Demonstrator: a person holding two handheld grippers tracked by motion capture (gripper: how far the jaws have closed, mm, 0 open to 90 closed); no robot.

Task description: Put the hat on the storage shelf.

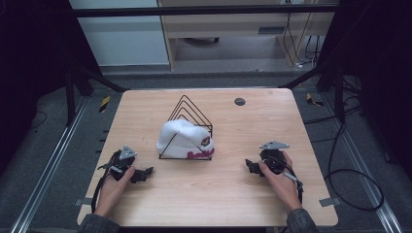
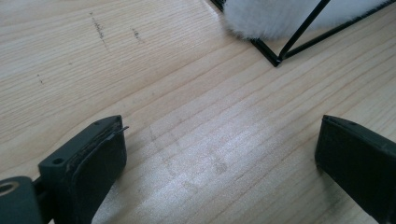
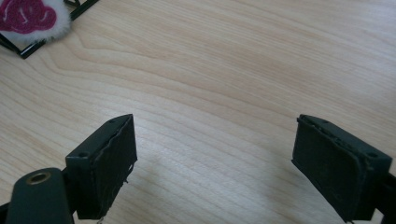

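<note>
One hat [image 1: 186,140], two tools apart

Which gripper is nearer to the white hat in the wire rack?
Left. The left gripper sits just off the rack's front-left corner, near the hat. The right gripper lies farther off, past the rack's right side.

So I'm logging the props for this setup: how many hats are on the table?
1. A white fuzzy hat with dark red lettering sits in the black wire rack at the table's centre, between the two grippers. Another could hide behind it, though none shows.
</note>
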